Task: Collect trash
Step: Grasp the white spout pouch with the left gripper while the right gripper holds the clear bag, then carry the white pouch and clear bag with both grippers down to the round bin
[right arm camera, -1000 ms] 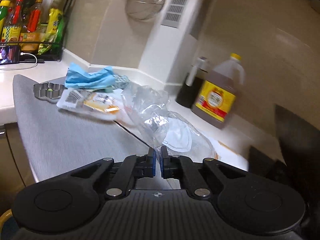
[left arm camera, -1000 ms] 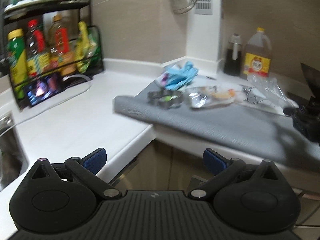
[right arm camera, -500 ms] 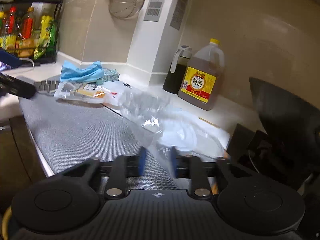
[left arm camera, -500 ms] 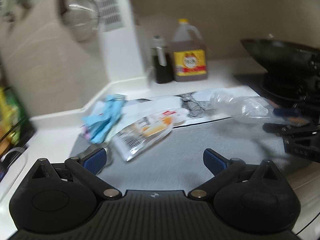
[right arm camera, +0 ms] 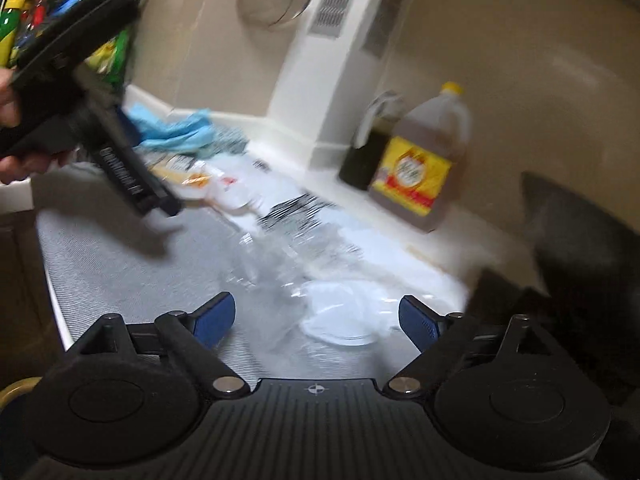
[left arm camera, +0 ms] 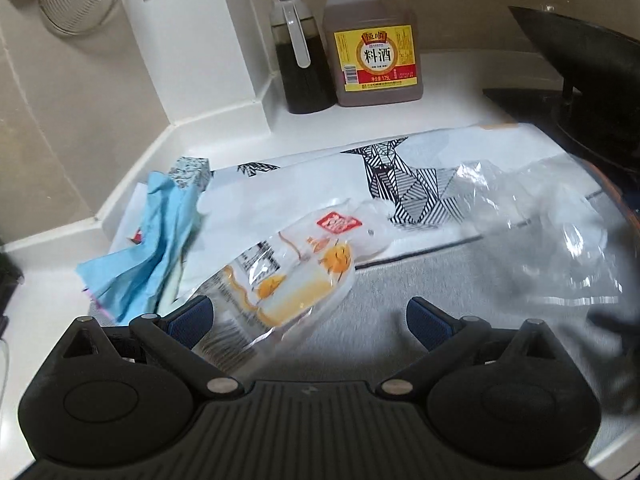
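- Two grippers over the counter now; your right gripper [right arm camera: 316, 320] had the clear plastic bag [right arm camera: 304, 280] pinched a sec ago. Jaws are opening, pads off it, so the bag is let go.
- Bag lies crumpled on the grey mat [right arm camera: 120, 264], right in front of the spread blue pads, partly over the white patterned sheet [right arm camera: 400, 268], toward the mat's right end near the dark wok [right arm camera: 580, 240]. Not collected, just dropped there.
- Meaning for the task, prob.: either a regrip on that bag or a hand-off of attention to the other trash. Nothing is bagged or binned in view yet.
- Your left gripper [left arm camera: 310, 316] has swung in from the rack side of the counter; a sec ago it looked at the bottle rack, now it's at the mat's near edge, aimed down at the snack wrapper [left arm camera: 288, 280].
- Left jaws spread wide, empty; wrapper's lower end sits between the pads but untouched.
- Other trash: blue crumpled paper [left arm camera: 148, 256] at the mat's back-left corner by the wall.
- Right-cam view shows your hand [right arm camera: 12, 112] carrying the left gripper, tilted down, blurred, so it's moving.
- Cooking wine jug [left arm camera: 372, 36] & dark dispenser [left arm camera: 300, 60] at the counter's back: not trash, leave.
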Demonstrator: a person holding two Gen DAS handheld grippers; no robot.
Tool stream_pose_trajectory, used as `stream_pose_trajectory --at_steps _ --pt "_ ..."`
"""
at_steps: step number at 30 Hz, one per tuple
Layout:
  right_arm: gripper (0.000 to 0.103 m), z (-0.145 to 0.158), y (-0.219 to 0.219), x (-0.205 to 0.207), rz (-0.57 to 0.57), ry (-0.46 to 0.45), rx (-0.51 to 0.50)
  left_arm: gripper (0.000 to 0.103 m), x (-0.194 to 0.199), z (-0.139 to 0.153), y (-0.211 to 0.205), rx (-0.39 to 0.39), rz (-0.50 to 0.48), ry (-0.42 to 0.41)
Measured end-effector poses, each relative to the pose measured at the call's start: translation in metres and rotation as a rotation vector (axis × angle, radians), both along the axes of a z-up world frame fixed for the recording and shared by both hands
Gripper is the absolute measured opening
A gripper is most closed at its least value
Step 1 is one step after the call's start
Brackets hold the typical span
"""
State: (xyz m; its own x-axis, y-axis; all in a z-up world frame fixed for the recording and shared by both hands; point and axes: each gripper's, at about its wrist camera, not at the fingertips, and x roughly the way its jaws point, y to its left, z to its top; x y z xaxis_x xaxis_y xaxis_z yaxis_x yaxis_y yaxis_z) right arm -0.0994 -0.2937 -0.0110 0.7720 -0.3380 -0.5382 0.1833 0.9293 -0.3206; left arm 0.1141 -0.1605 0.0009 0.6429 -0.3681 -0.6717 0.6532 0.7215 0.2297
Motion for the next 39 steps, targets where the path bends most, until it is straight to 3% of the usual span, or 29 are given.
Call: stream_pose_trajectory --at_steps 4,7,9,17,18,19,20,21,22,23,27,39 --pt "0.096 -0.006 -0.008 0.023 0.004 0.049 0.122 0.103 0.017 -0.001 -0.012 -0.012 0.003 0.037" --pt "0.098 -0.018 -0.016 0.036 -0.048 0.077 0.157 0.103 0.028 -0.009 -0.021 0.028 0.001 0.072" --pt "0.098 -0.019 -0.023 0.037 -0.077 0.07 0.216 0.103 0.028 -0.015 -0.027 0.061 -0.005 0.031" --pt "0.099 -0.022 -0.025 0.039 -0.102 0.063 0.243 0.103 0.026 -0.018 -0.031 0.054 0.0 0.015" --pt "0.085 -0.021 -0.024 0.037 -0.107 0.047 0.237 0.099 0.024 -0.017 -0.032 0.053 0.007 0.015" --pt "0.055 -0.02 -0.022 0.035 -0.107 0.028 0.228 0.082 0.021 -0.015 -0.031 0.047 0.009 0.003" --pt "0.045 -0.019 -0.019 0.035 -0.114 0.021 0.203 0.071 0.017 -0.013 -0.031 0.048 0.002 -0.017" --pt "0.036 -0.019 -0.015 0.034 -0.124 0.021 0.171 0.051 0.013 -0.01 -0.031 0.056 -0.004 -0.031" --pt "0.03 -0.019 -0.011 0.032 -0.126 0.019 0.15 0.041 0.01 -0.007 -0.031 0.056 -0.002 -0.032" --pt "0.027 -0.019 -0.008 0.03 -0.126 0.013 0.144 0.039 0.009 -0.005 -0.029 0.045 -0.001 -0.016" --pt "0.021 -0.012 0.0 0.02 -0.13 -0.023 0.138 0.028 -0.008 0.004 -0.022 0.002 0.008 -0.005" --pt "0.021 0.031 0.033 -0.03 -0.101 -0.212 0.061 0.027 -0.085 0.051 0.026 -0.271 0.087 -0.054"
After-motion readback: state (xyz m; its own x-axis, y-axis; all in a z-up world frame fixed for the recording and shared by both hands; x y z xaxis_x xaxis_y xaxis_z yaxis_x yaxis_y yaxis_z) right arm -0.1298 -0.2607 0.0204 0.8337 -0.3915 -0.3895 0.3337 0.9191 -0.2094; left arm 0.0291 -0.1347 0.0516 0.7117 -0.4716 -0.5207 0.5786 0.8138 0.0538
